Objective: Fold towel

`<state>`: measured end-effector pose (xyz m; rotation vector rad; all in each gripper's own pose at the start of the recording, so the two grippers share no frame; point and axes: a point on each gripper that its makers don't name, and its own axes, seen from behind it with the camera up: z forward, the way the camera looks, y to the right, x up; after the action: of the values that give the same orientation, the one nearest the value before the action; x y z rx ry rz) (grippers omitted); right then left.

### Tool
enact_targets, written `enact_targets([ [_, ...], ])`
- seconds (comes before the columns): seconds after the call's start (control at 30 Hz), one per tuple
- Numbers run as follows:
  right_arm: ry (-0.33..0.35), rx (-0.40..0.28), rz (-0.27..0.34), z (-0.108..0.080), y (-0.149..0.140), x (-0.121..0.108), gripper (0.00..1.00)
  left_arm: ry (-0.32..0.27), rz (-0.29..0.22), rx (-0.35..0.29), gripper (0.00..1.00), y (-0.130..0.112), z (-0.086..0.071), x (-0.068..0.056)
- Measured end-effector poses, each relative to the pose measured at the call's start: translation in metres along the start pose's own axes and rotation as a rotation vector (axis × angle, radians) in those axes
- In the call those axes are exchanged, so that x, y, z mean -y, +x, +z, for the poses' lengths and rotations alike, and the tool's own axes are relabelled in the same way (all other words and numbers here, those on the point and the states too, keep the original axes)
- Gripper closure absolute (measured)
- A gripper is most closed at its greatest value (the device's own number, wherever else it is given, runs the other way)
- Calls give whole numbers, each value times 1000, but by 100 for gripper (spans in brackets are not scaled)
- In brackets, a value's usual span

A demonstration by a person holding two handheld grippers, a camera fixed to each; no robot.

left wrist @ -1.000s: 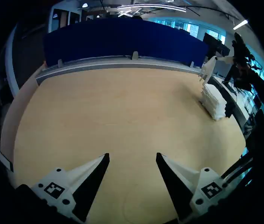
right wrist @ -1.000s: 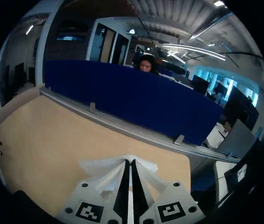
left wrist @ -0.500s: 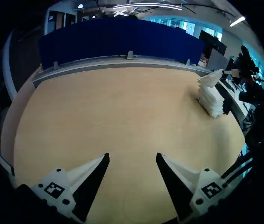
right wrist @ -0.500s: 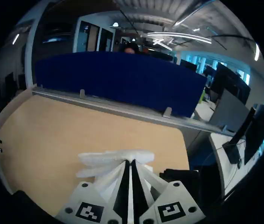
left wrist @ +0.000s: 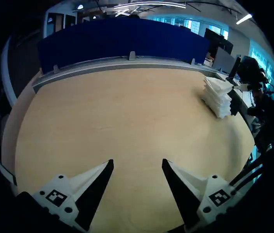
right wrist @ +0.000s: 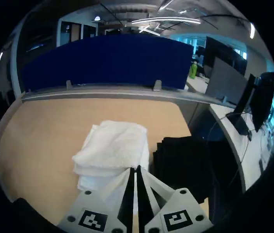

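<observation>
A stack of folded white towels [left wrist: 216,97] sits at the table's far right edge in the left gripper view. In the right gripper view the top white towel [right wrist: 113,145] lies flat on that stack, just ahead of my right gripper [right wrist: 136,169]. That gripper is shut, with the towel's near edge pinched at its tips. The right gripper [left wrist: 241,87] is also seen from the left gripper view, held at the stack's top by a dark-sleeved hand [left wrist: 267,110]. My left gripper [left wrist: 137,165] hovers open over bare wood, nothing between its fingers.
The light wooden table [left wrist: 121,112] is backed by a grey rail [left wrist: 113,64] and a blue divider [right wrist: 106,58]. A pile of black cloth [right wrist: 181,163] lies right of the white stack. Monitors [right wrist: 259,97] stand on the neighbouring desk.
My right gripper has brought the towel down from the air onto the stack, where it now lies flat. The left gripper has barely moved.
</observation>
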<state>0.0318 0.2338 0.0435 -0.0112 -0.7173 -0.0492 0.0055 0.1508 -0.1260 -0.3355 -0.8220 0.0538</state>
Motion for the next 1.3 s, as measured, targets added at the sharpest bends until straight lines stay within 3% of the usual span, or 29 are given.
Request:
enact_targets([
  [0.3,-65,71,84,19,-39,-14,97,5,3,4,7,-4,-3,3],
  [0.6,-110,126,98,36,-61,-14,95,8,11,8,8,-5,-6,2],
  [0.83,-117,103,112,28,-60,-16,81,6,11,5,8,-3,-7,3],
  [1.03,-120,89,108,20,-62,-19,77,-1,21,2,8,1,-7,1],
  [1.07,-121,85,106,18,-62,-20,72,-3,22,1,8,2,-7,1],
  [1.23,-102,44,97,11,-51,-13,22,-9,25,-1,8,4,-7,-2],
  [1.3,-87,19,92,9,-44,-8,8,-11,25,-1,8,4,-7,-3],
])
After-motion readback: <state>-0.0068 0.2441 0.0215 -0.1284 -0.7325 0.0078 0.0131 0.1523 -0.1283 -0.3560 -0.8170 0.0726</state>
